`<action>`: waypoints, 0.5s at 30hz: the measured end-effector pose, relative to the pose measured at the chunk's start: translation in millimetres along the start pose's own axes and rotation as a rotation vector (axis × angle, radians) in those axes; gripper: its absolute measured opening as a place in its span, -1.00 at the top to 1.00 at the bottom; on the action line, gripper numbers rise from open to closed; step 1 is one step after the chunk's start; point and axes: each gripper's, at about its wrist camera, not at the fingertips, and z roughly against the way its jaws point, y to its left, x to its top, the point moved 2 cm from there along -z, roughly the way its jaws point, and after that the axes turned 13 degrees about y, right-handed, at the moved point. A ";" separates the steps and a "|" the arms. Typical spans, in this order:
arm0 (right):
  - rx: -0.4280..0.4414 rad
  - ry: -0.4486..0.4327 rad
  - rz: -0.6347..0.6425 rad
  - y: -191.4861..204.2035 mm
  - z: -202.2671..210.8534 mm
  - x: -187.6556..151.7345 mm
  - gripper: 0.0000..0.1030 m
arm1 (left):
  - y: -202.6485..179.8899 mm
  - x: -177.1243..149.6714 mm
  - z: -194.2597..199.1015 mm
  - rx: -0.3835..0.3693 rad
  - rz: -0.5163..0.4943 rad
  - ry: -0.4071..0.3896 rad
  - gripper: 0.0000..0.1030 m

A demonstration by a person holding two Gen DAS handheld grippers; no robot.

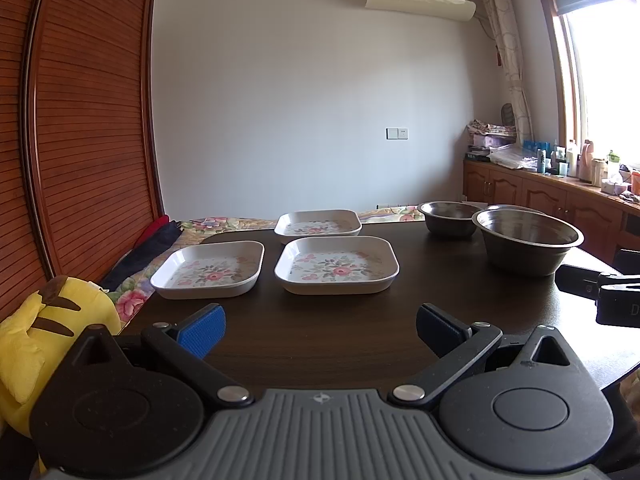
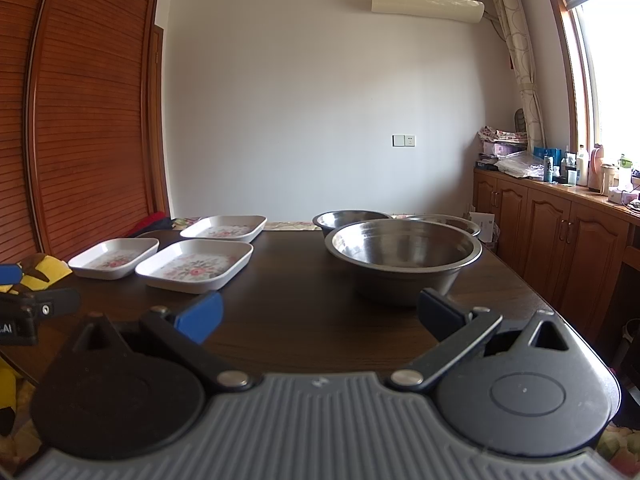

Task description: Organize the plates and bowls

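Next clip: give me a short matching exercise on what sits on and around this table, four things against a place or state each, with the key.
Things:
1. nearest floral plate
2. largest steel bowl
3. yellow plush toy
4. left gripper

Place or state:
A. off the table's left edge
B. open, holding nothing
C. right part of the table, empty
D. table centre-left, beside two like it

Pairs: 1-D, 2-C, 3-A, 4-B

Your right gripper [image 2: 320,320] hangs over the near table [image 2: 304,320] edge w/ jaws spread wide, nothing between them. Big steel bowl [image 2: 403,258] sits straight ahead, two smaller steel bowls [image 2: 350,220] just behind it. Three floral square plates [image 2: 195,265] lie to your left, apart from each other.
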 end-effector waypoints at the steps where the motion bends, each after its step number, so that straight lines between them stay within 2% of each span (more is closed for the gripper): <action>1: 0.000 0.000 0.001 0.2 -0.3 0.0 -1.00 | 0.0 0.0 0.0 0.000 0.000 -0.001 -1.00; 15: 0.000 -0.001 -0.002 -0.8 0.5 0.1 -1.00 | 0.5 0.5 0.8 0.001 0.000 0.001 -1.00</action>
